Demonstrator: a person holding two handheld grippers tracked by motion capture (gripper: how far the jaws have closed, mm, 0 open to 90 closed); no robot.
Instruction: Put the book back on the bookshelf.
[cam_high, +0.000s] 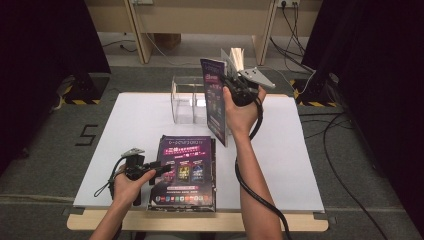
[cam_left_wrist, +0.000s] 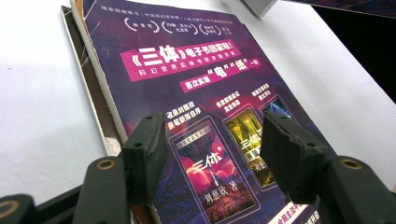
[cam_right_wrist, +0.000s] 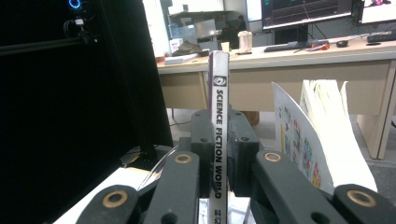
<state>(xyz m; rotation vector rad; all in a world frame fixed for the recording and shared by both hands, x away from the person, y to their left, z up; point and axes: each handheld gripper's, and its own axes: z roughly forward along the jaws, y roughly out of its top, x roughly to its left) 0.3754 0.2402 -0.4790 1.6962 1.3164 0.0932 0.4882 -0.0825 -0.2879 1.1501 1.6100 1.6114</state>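
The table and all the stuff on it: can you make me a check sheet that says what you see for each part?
Surface: white board on a wooden table, mostly bare.
Job's things: a magazine held upright above the table by its spine, pages fanning open; a stack of magazines lying flat near the front edge; a clear plastic holder standing at the back.
Clutter: nothing seen.
Grippers: right gripper shut on the magazine's spine; left gripper open, jaws over the stack's top cover.
Cables: a black cable trails along the right forearm; more cables lie on the floor at right.
Surroundings: grey floor, black curtains, wooden desks behind.
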